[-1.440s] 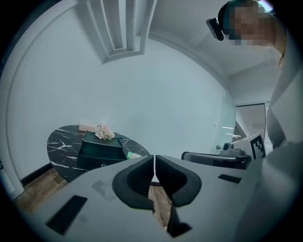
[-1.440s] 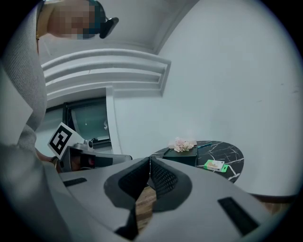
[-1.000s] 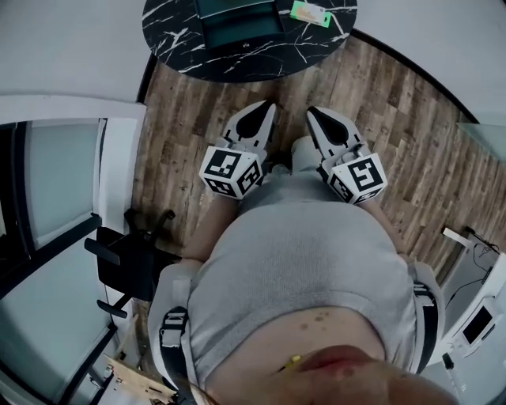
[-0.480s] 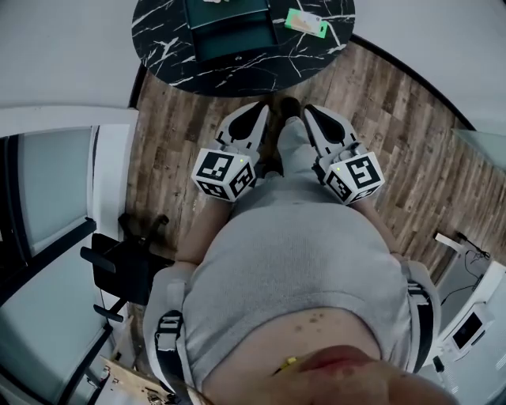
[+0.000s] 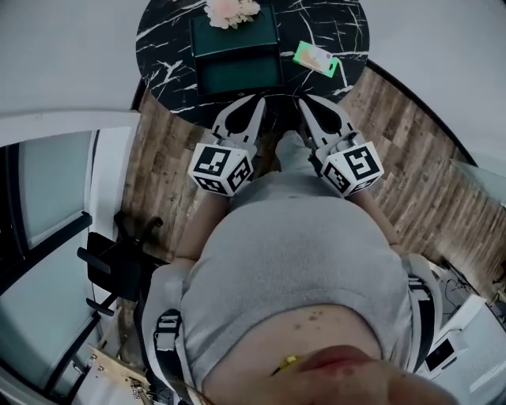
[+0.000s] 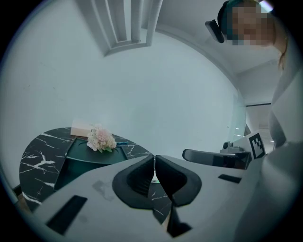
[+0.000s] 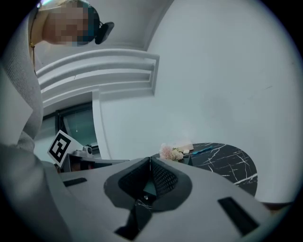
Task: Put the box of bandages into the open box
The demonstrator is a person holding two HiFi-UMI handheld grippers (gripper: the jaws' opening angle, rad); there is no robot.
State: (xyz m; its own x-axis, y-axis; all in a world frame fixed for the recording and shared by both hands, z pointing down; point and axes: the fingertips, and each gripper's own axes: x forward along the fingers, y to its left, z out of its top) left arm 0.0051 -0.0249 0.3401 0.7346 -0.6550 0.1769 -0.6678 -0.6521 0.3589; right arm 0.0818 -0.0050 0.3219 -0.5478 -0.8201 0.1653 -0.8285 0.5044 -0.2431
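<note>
The left gripper (image 5: 254,104), its jaws pressed together and empty, is held just in front of the open box (image 5: 237,75) on the black marble table (image 5: 162,43). Pink flowers (image 5: 231,9) lie at the open box's far edge. The box of bandages (image 5: 315,58) lies right of the open box, apart from it. The right gripper (image 5: 305,104), likewise closed on nothing, is front-right of the open box.
</note>
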